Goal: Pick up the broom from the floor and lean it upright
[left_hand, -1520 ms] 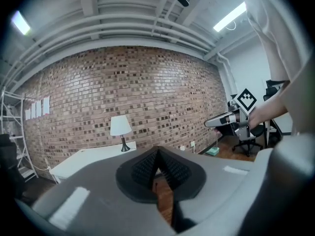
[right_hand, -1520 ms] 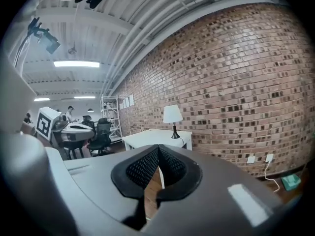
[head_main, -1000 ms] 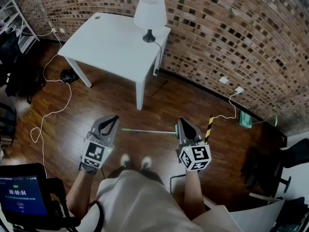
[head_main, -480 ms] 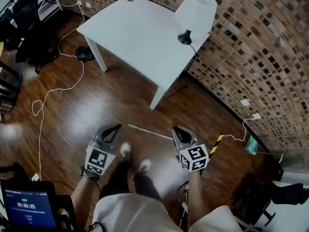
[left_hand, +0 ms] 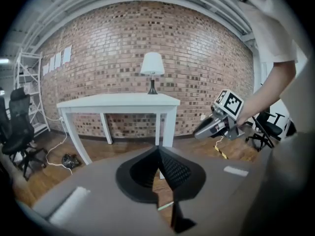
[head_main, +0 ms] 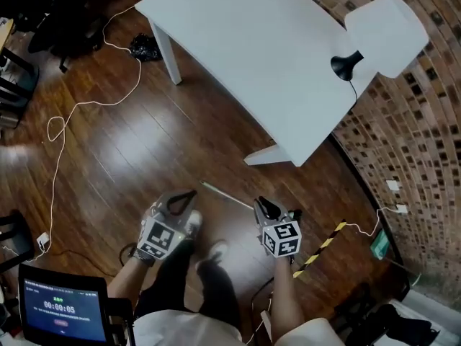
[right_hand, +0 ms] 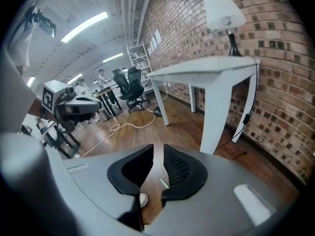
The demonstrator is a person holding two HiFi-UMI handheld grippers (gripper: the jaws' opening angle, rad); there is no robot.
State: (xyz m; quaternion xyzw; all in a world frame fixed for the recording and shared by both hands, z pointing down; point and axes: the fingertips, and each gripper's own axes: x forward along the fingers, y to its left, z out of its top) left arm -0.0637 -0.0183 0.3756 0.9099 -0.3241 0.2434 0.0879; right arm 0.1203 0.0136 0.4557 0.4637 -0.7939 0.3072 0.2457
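A dark wooden floor fills most of the head view, with a brick wall curving down the right side. A white table stands against that wall and carries a white-shaded lamp at its far corner. A white cable loops across the floor to the left of the table. The person stands below the table in the picture, light shoes on the boards, with one gripper in each hand held low over the floor.

The left gripper has its jaws pressed together at the tips, with nothing held between them. The right gripper has its jaws a little apart. They have just been opening, and the pads press on nothing.

The broom lies flat on the floor between the two grippers, showing as a thin pale handle that runs aslant to just beside the right jaws. A sliver of it shows through the gap in the right gripper view. A yellow-and-black striped strip lies on the floor to the right.
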